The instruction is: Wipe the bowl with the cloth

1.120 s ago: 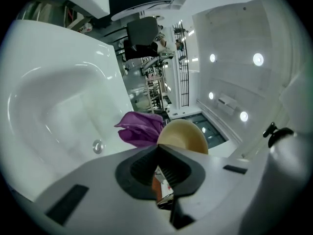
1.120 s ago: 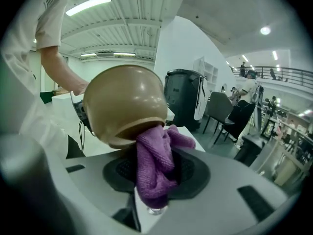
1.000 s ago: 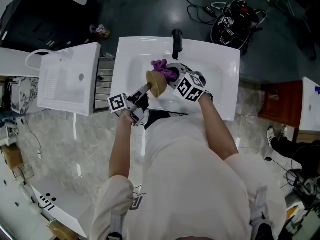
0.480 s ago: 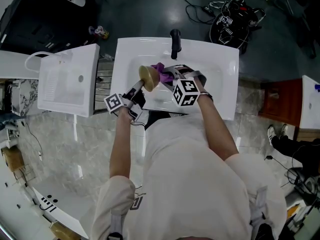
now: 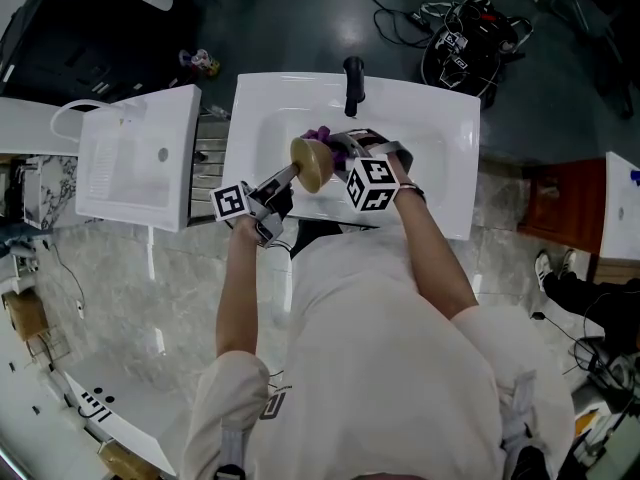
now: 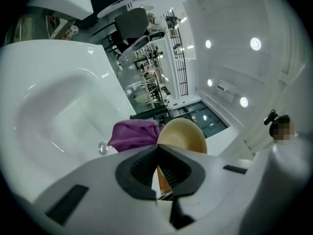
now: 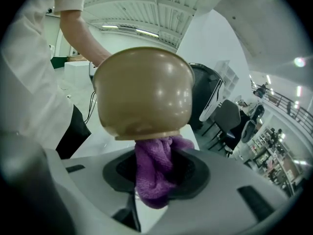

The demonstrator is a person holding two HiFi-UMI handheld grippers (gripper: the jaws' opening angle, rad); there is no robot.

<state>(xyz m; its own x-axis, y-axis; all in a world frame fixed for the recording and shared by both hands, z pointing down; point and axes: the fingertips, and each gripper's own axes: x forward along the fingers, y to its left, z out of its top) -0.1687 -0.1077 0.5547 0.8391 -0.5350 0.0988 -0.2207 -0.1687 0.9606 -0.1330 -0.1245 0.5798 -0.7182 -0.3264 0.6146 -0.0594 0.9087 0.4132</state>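
Over the sink, left gripper pinches the stiff, slick-looking bowl at its 8 o'clock rim; right gripper squeezes the soft cloth.

The head view looks steeply down on the white sink from above. Both gripper views sit close over that sink, facing each other across the bowl, seemingly tilted upward.

We're in a big open hall, by the look of it a bathroom-fixture showroom. A white washbasin with a black tap stands beside another white basin top on a marble floor, under a high ribbed ceiling with spotlights.
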